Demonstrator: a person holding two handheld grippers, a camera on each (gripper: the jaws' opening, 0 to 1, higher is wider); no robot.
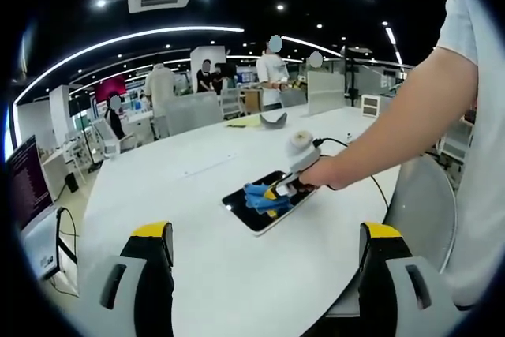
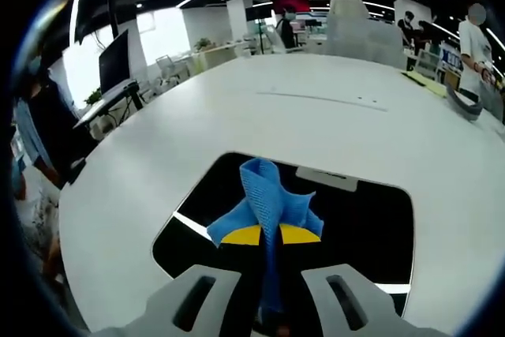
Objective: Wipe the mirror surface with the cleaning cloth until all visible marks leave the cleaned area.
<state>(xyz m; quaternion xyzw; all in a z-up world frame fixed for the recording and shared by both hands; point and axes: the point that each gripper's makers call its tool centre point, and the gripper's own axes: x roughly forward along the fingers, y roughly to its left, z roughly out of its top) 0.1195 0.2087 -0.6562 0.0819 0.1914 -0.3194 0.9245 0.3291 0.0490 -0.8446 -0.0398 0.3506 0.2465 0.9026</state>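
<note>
In the left gripper view, the left hand-held gripper [image 1: 264, 274] hangs spread and empty at the bottom, while at centre the right hand-held gripper [image 1: 282, 189] presses a blue cloth [image 1: 260, 197] onto the dark mirror [image 1: 241, 207] lying on the white surface [image 1: 197, 187]. In the right gripper view, the right hand-held gripper [image 2: 271, 236] pinches the cloth [image 2: 264, 199] at lower centre over the mirror [image 2: 363, 219]; the cloth looks soft and light, best held by its bunched middle, the mirror probably fragile and slippery.

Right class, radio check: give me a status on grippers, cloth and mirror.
Right gripper shut on blue cloth, over the mirror. Left gripper open, held back above white table. Nothing in the way.
</note>
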